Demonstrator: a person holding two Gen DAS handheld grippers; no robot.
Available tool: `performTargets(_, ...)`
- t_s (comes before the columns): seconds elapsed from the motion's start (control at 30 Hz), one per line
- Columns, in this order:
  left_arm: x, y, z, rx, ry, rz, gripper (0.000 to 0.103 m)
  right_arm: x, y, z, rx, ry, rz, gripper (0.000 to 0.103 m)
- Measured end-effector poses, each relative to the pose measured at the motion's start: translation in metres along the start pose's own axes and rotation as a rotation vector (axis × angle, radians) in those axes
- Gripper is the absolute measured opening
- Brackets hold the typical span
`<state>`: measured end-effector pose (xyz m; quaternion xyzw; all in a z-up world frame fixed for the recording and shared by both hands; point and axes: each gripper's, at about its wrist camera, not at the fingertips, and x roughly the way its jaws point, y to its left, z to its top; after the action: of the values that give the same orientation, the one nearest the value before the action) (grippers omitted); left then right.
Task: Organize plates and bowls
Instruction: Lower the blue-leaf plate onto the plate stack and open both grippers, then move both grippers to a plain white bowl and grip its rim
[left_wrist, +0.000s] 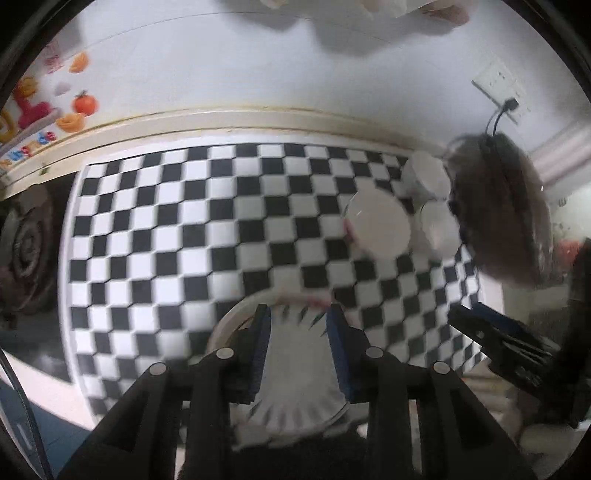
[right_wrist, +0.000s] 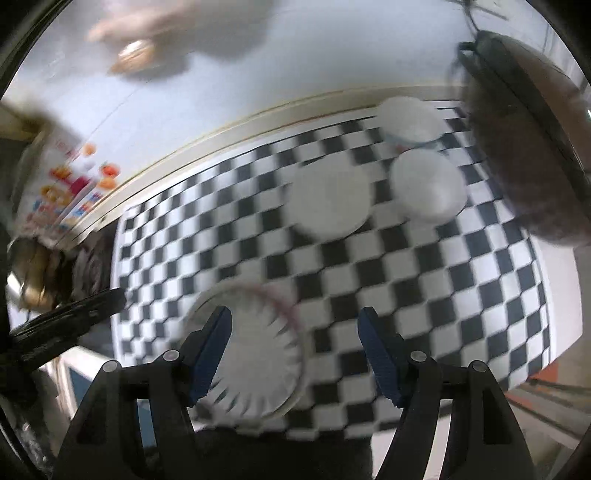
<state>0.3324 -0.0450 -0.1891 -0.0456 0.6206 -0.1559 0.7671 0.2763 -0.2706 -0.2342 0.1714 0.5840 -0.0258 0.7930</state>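
Observation:
A white plate with dark ray marks lies at the near edge of the black-and-white checkered mat. My left gripper hovers over it, jaws a little apart, nothing pinched. In the right wrist view the same plate sits low left, and my right gripper stands open wide above the mat, its left finger over the plate. A plain white plate and two white bowls stand at the mat's far right. Both views are blurred.
A dark round appliance with a cord stands right of the bowls, below a wall socket. A stove burner lies left of the mat. The wall with stickers runs behind.

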Motion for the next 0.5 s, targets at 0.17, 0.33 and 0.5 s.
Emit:
performTargets(0.17, 0.059, -0.025, 0.042, -0.042, 0.079, -0.016, 0.029, 0.054, -0.057, 0.071, 0.063, 0.078, 0.037, 0.064)
performTargets(0.33, 0.124, -0.039, 0.073, -0.122, 0.180, -0.011, 0.029, 0.106, -0.080, 0.114, 0.062, 0.200, 0.073, 0.045)
performTargets(0.5, 0.169, -0.042, 0.090, -0.188, 0.254, -0.009, 0.029, 0.145, -0.088, 0.135, 0.018, 0.298, 0.067, 0.036)
